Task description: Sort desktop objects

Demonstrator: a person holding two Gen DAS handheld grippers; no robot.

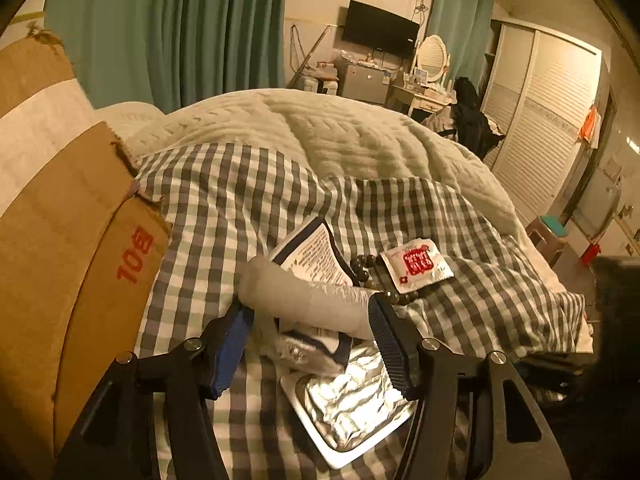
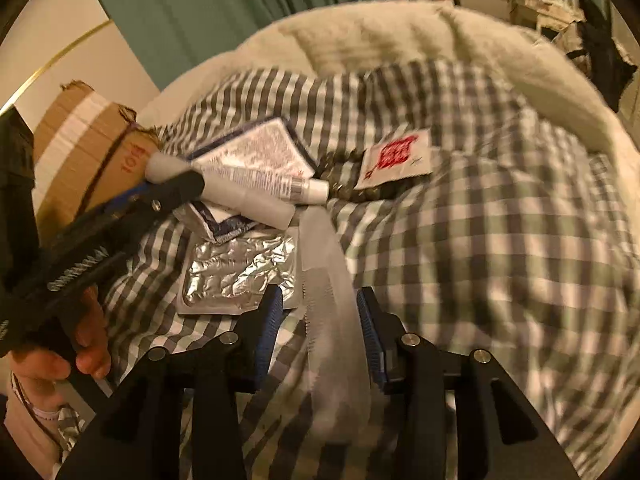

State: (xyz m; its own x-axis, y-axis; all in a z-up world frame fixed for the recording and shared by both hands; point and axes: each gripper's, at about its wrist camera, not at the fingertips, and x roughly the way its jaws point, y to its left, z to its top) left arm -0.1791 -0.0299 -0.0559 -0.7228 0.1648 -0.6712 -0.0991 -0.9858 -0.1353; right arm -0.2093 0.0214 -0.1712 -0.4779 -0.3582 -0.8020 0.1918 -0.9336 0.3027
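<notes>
My left gripper (image 1: 310, 312) is shut on a white cylinder roll (image 1: 304, 296), held across its fingers above the checked cloth; it also shows in the right wrist view (image 2: 240, 196). My right gripper (image 2: 320, 300) has a clear plastic packet (image 2: 332, 320) between its pads, jaws close around it. On the cloth lie a foil blister sheet (image 1: 348, 408), a printed sachet (image 1: 316, 252), a white tube (image 2: 276, 184), a dark bead bracelet (image 1: 364, 268) and a small white packet with red print (image 1: 416, 266).
A cardboard box (image 1: 60, 240) stands at the left edge of the checked cloth (image 1: 240, 192). A cream blanket (image 1: 340, 132) lies behind. The bed edge falls away at the right, with a stool (image 1: 550, 232) beyond.
</notes>
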